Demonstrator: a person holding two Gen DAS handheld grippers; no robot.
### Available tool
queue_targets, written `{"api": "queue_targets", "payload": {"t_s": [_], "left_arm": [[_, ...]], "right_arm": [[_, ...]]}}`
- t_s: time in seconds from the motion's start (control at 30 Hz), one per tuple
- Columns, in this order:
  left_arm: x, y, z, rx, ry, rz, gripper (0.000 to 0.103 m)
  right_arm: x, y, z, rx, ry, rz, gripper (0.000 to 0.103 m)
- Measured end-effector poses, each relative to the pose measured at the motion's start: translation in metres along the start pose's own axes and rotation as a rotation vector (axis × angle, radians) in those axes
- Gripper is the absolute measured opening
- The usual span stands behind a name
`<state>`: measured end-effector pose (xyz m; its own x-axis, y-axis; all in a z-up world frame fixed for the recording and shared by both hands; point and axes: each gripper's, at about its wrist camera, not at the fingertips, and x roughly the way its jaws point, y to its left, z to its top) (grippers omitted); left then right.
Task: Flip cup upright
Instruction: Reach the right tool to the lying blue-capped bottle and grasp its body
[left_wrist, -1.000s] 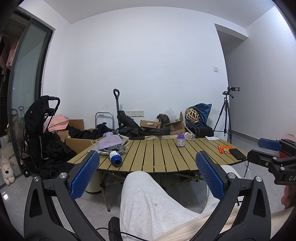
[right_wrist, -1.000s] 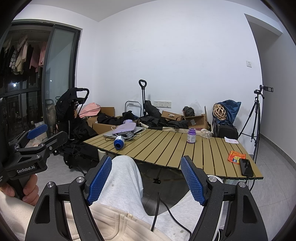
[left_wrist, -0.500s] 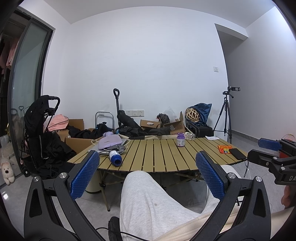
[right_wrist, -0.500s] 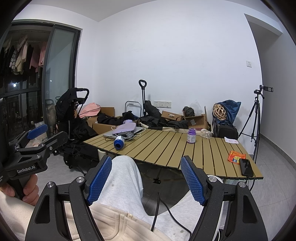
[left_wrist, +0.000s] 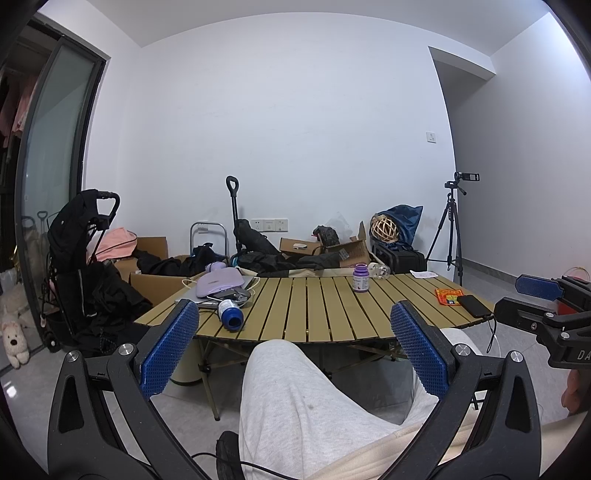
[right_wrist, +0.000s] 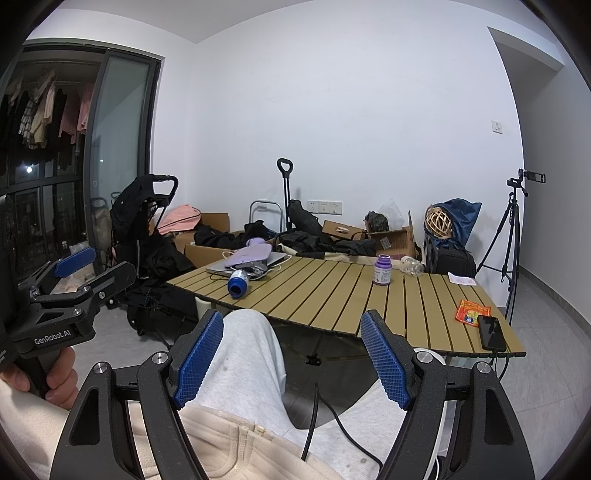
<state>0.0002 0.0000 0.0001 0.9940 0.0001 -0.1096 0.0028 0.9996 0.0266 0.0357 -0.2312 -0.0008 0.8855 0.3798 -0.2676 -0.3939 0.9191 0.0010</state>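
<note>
A blue and white cup (left_wrist: 229, 315) lies on its side near the left front of the slatted table (left_wrist: 321, 314), its blue open end toward me; it also shows in the right wrist view (right_wrist: 238, 283). My left gripper (left_wrist: 291, 347) is open and empty, held over my lap, well short of the table. My right gripper (right_wrist: 291, 354) is open and empty too, also above my lap. Each gripper shows at the edge of the other's view.
A purple bottle (left_wrist: 360, 277) stands upright mid-table. A laptop with a purple pouch (left_wrist: 219, 286) and cables lies just behind the cup. A phone (left_wrist: 474, 305) and an orange packet (left_wrist: 448, 295) lie at the table's right end. Boxes, bags, a stroller and a tripod surround the table.
</note>
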Motion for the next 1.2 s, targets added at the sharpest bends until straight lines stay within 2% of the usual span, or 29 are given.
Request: {"api": "queue_targets", "payload": {"t_s": [0.87, 0.93, 1.03, 1.2], "left_arm": [[0.002, 0.002, 0.0, -0.014, 0.016, -0.006, 0.103], [0.009, 0.006, 0.001, -0.023, 0.035, -0.001, 0.103], [0.042, 0.026, 0.006, -0.043, 0.103, 0.017, 0.103], [0.115, 0.074, -0.006, -0.055, 0.233, 0.114, 0.103]], "right_arm": [[0.001, -0.001, 0.001, 0.006, 0.006, 0.01, 0.082], [0.004, -0.006, 0.002, 0.013, 0.017, 0.026, 0.082], [0.02, -0.013, 0.004, 0.009, 0.063, 0.052, 0.082], [0.087, -0.022, 0.016, -0.017, 0.162, 0.133, 0.082]]}}
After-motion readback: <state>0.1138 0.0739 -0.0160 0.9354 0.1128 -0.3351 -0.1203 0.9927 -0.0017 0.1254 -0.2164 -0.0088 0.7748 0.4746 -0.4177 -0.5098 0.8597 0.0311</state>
